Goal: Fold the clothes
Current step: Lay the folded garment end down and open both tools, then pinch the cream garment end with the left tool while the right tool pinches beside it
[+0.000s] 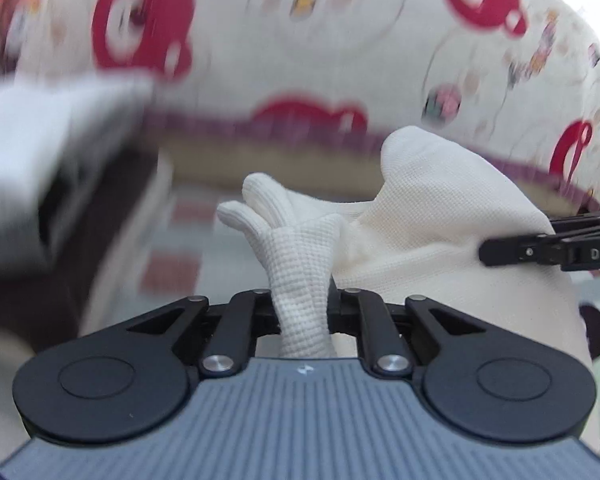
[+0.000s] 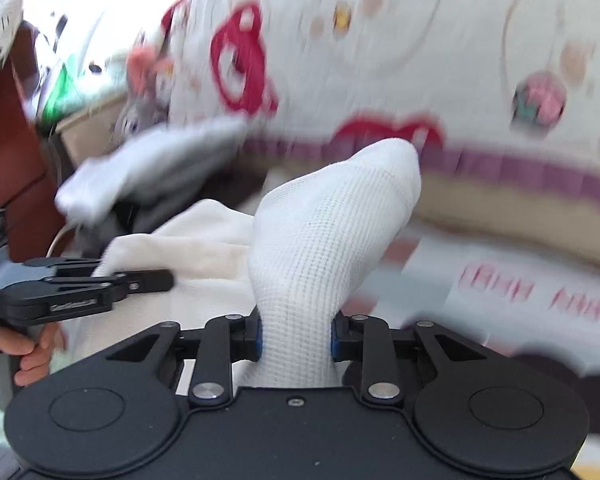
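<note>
Both-handed, the left gripper [image 1: 302, 300] and right gripper [image 2: 296, 336] each pinch a bunch of the white garment [image 1: 440, 240] — keep the held edges level and taut, I judge, before laying any fold.

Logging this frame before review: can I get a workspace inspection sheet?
Surface: bed sheet with red bear print, blurred by motion.
Job's things: white waffle-knit garment, bunched, lifted off the bed.
Clutter: grey-white cloth at the left; pink plush toy behind it.
Grippers: left gripper shut on the garment; right gripper shut on it too.
Cables: thin white cord, loose by the cloth.
Surroundings: reddish wooden furniture; the rest is too blurred.
</note>
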`<state>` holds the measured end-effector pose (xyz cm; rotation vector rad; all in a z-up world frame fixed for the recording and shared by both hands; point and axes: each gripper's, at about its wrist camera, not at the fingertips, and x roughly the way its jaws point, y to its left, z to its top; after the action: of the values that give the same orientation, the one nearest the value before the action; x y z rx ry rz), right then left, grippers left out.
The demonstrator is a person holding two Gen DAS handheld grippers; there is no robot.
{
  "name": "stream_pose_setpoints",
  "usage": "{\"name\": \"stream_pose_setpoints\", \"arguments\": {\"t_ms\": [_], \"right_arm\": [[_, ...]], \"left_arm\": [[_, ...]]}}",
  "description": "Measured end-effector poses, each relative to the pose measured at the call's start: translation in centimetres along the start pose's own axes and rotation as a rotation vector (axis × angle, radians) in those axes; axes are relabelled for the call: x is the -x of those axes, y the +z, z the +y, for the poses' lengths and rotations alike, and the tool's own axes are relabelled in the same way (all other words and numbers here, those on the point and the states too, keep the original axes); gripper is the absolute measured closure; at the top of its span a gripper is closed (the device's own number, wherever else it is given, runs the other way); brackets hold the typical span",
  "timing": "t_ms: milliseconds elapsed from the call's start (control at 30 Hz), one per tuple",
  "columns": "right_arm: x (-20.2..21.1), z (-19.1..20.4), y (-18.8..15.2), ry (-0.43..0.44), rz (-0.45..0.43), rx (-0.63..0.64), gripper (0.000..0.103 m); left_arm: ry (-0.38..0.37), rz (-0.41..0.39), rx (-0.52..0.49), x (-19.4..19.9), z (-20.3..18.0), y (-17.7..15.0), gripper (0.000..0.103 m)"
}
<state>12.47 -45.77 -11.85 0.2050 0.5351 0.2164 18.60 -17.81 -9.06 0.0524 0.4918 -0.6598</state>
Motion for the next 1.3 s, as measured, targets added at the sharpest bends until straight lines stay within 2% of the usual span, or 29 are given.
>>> {"name": "stream_pose_setpoints", "arguments": {"t_ms": [33, 67, 100, 133, 167, 200, 233, 300, 467, 567, 600, 667, 733, 867, 1000, 1067, 1100, 1133, 1200, 1300], "right_arm": [[-0.4, -0.7, 0.8, -0.023, -0.020, -0.015, 0.067], [-0.9, -1.4, 1.3, -0.075, -0.019, -0.033, 0.063], [-1.6, -2.3, 1.7, -0.141, -0.006, -0.054, 0.049], [-1.9, -3.0, 1.8, -0.204, 0.006, -0.077, 0.048], [-1.9, -3.7, 1.4, -0.234, 0.008, -0.116, 0.048], [-1.6, -4.4, 0.6, -0.226, 0.013, -0.170, 0.048], [-1.4, -5.2, -0.4, -0.206, 0.024, -0.227, 0.048], [-1.0, -6.3, -2.5, -0.180, 0.059, -0.316, 0.048], [-0.5, -6.2, -7.6, -0.194, 0.193, -0.399, 0.047], [0.3, -6.5, -10.1, -0.149, 0.202, -0.514, 0.041], [0.3, -6.6, -10.8, -0.130, 0.202, -0.553, 0.041], [-0.1, -6.4, -12.1, -0.095, 0.219, -0.606, 0.039], [-0.6, -6.0, -13.0, -0.072, 0.229, -0.626, 0.038], [-0.3, -5.3, -13.3, -0.032, 0.228, -0.628, 0.038], [-0.5, -5.2, -14.0, 0.057, 0.225, -0.689, 0.036], [-0.8, -5.4, -14.3, 0.088, 0.213, -0.718, 0.036], [-0.9, -5.3, -14.3, 0.095, 0.209, -0.723, 0.045], [-0.8, -5.1, -13.9, 0.102, 0.198, -0.723, 0.068], [-0.5, -4.5, -12.7, 0.119, 0.163, -0.722, 0.072], [-0.1, -3.6, -10.9, 0.145, 0.112, -0.721, 0.074]], "left_arm": [[-0.005, -0.030, 0.011, -0.8, 0.4, 0.6, 0.087], [-0.012, -0.058, 0.027, -1.7, 1.0, 1.2, 0.078], [0.001, -0.062, 0.051, -3.1, 1.8, 1.3, 0.068], [0.059, -0.020, 0.082, -4.9, 2.7, 1.1, 0.044], [0.115, 0.064, 0.120, -6.3, 3.5, 0.6, 0.042], [0.168, 0.154, 0.159, -7.6, 4.4, 0.1, 0.043], [0.150, 0.201, 0.197, -8.0, 5.2, -0.7, 0.043], [0.065, 0.226, 0.264, -7.3, 6.6, -2.9, 0.041], [-0.003, 0.378, 0.291, -6.2, 6.7, -7.4, 0.040], [-0.069, 0.435, 0.334, -5.8, 6.6, -9.4, 0.035], [-0.087, 0.426, 0.308, -5.7, 6.4, -9.8, 0.036], [-0.050, 0.403, 0.223, -5.5, 5.9, -9.8, 0.077], [-0.027, 0.383, 0.167, -5.2, 5.5, -9.8, 0.080], [0.057, 0.351, 0.122, -4.4, 4.5, -10.1, 0.078], [0.087, 0.321, 0.054, -3.2, 3.7, -10.6, 0.073], [0.074, 0.328, 0.088, -2.9, 4.2, -10.6, 0.071], [0.063, 0.333, 0.117, -2.9, 4.6, -10.6, 0.071], [0.047, 0.338, 0.152, -2.8, 5.1, -10.5, 0.071], [0.011, 0.319, 0.198, -2.5, 5.8, -10.1, 0.070], [-0.038, 0.222, 0.125, -0.6, 5.0, -9.2, 0.067]]}}
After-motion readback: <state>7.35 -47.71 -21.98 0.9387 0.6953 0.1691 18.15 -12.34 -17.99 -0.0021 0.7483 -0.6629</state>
